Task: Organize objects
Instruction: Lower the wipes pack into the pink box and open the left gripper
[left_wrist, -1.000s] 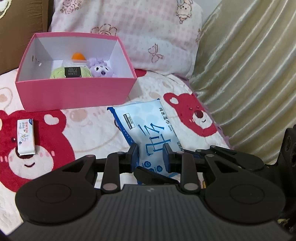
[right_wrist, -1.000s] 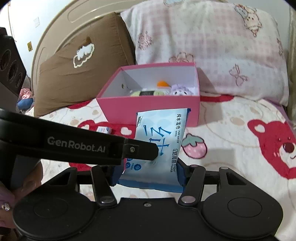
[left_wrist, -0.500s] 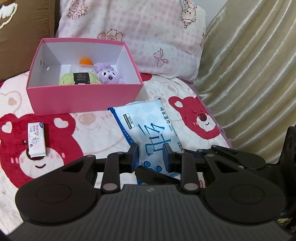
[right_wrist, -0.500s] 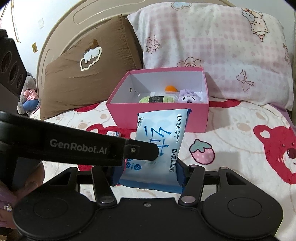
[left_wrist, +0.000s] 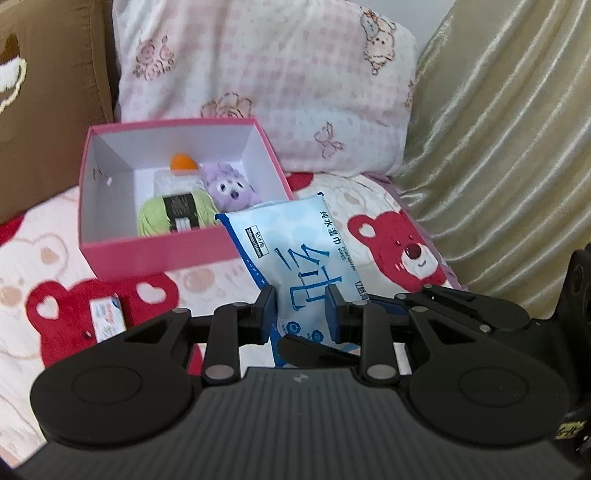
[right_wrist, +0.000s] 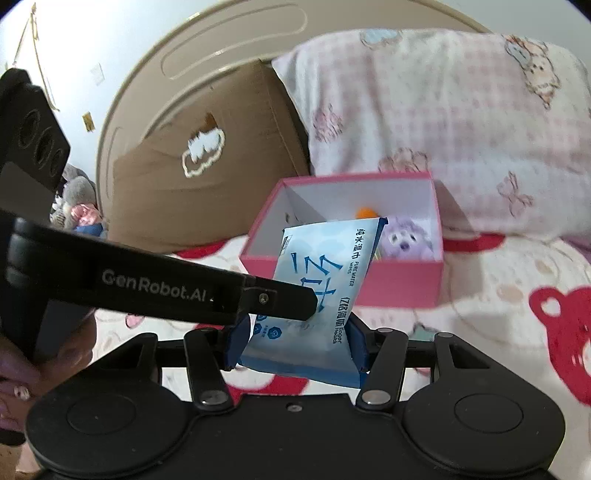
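Note:
A blue and white pack of wet wipes (left_wrist: 306, 258) hangs in the air above the bear-print bedspread (left_wrist: 391, 236), just in front of the open pink box (left_wrist: 159, 254). My left gripper (left_wrist: 301, 312) is shut on the pack's near end. My right gripper (right_wrist: 295, 343) is shut on the same pack (right_wrist: 325, 273), its blue pads pressing both long edges. In the right wrist view the left gripper's finger (right_wrist: 280, 299) lies across the pack's face. The pack's far end overlaps the near wall of the pink box (right_wrist: 399, 280).
Inside the box lie green yarn (left_wrist: 173, 216), a purple plush (left_wrist: 231, 186) and an orange ball (left_wrist: 182, 162). A small carton (left_wrist: 107, 319) lies on the bedspread at left. Behind stand a pink pillow (left_wrist: 277, 74) and a brown pillow (right_wrist: 207, 166); a gold curtain (left_wrist: 498, 147) hangs at right.
Both grippers have risen with the wipes pack held between them. The pack's far end now overlaps the pink box, which sits lower and closer in both views.

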